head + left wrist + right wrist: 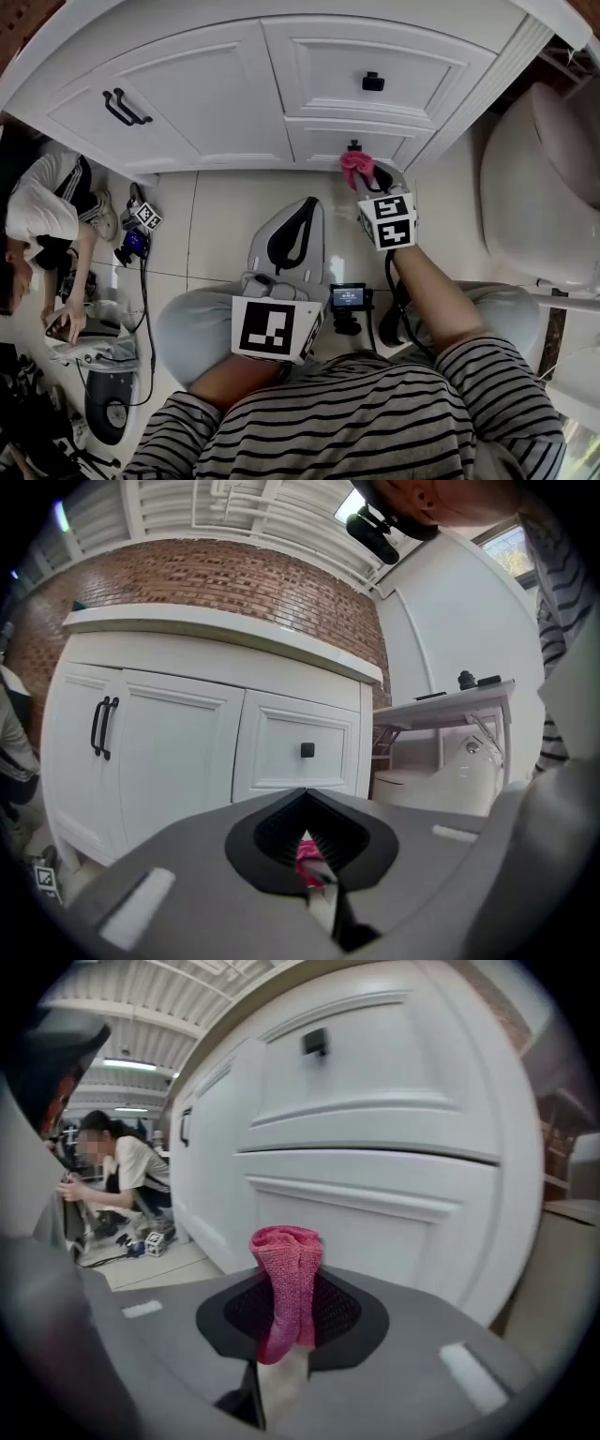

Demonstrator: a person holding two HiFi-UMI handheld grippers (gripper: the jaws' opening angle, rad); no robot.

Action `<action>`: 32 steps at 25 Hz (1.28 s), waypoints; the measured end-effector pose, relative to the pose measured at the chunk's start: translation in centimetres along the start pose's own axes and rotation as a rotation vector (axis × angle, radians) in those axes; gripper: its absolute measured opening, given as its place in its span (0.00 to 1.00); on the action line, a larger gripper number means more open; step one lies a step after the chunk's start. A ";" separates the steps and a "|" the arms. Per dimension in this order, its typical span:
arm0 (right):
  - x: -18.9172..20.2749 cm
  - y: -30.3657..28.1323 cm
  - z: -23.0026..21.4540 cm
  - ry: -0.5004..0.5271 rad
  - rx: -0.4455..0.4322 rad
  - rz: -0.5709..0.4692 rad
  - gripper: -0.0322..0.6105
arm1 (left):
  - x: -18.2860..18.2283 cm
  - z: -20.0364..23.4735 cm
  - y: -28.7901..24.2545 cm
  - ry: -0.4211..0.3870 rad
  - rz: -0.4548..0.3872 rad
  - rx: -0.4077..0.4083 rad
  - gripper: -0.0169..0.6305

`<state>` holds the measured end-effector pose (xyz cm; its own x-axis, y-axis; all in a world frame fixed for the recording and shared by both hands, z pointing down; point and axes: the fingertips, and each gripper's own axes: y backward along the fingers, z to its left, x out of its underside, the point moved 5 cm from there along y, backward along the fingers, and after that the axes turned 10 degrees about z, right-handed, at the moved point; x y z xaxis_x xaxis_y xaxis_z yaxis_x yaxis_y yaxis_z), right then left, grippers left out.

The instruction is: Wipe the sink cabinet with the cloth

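Observation:
The white sink cabinet (206, 94) fills the top of the head view, with two doors at left and drawers at right. My right gripper (364, 180) is shut on a bunched pink cloth (356, 169), which stands just in front of the lower drawer, below its small black knob (354, 145). In the right gripper view the cloth (286, 1279) sticks up from the shut jaws, close to the drawer front (375, 1147). My left gripper (307, 204) hangs back over the floor tiles, jaws together and nothing in them. It faces the cabinet (178, 752).
A white toilet (544, 178) stands right of the cabinet. At the left a person (42, 216) crouches among cables, with a marker cube (145, 217) on the floor. Black door handles (122, 108) and an upper drawer knob (373, 82) stick out.

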<state>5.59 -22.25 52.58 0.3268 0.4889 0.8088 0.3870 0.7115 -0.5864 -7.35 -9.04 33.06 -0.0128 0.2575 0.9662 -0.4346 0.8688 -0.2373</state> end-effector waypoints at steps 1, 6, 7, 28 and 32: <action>-0.6 -1.6 2.4 0.052 -0.048 0.005 0.18 | -0.1 0.2 0.1 0.011 -0.003 -0.004 0.02; -2.0 -8.1 8.2 0.207 -0.113 0.049 0.18 | -0.3 0.8 0.4 0.001 -0.013 -0.022 0.02; -1.9 -8.7 8.0 0.205 -0.103 0.061 0.18 | -0.2 0.9 0.4 0.004 -0.012 -0.026 0.02; 0.7 9.1 -11.8 -0.201 0.232 0.032 0.19 | 0.5 0.0 -0.7 -0.060 0.005 -0.049 0.02; -4.3 17.6 -9.2 -0.200 0.146 -0.154 0.19 | 0.6 -0.3 -0.2 -0.093 0.004 -0.078 0.02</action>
<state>18.95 -16.51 38.40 0.0915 0.4490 0.8888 0.2861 0.8431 -0.4553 -6.96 -8.96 33.63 -0.0994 0.2241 0.9695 -0.3631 0.8990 -0.2450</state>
